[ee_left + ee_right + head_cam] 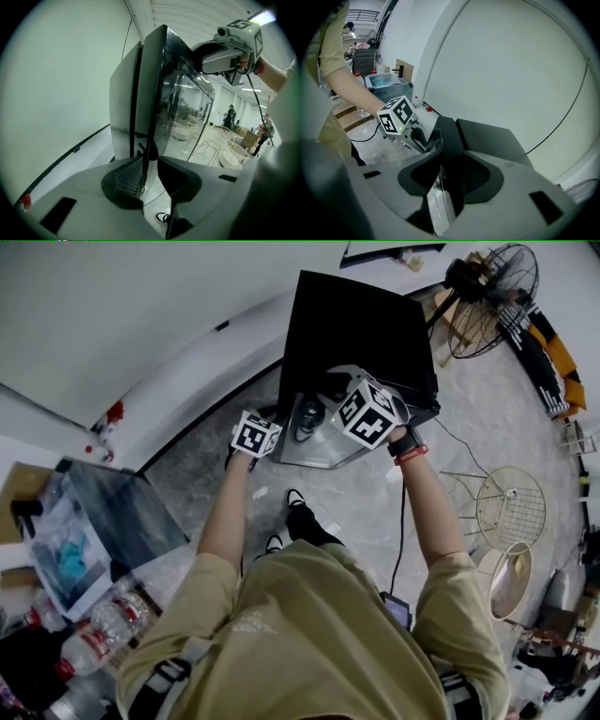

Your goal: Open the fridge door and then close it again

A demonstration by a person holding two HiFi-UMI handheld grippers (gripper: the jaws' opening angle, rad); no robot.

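Small black fridge, its glass door slightly ajar

The fridge (361, 329) stands upright on the floor (211, 474) against the white wall (141, 296). Its black-framed glass door (328, 448) is swung a little way off the body and mirrors the room.

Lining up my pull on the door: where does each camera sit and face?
Head view: on the person's head, looking steeply down at the black fridge; shirt, forearms and a shoe show.
Left gripper view: on the left gripper, looking along the fridge door edge between its jaws.
Right gripper view: on the right gripper, facing the door's corner and the wall.
Shared: each gripper view shows the other gripper and its forearm.
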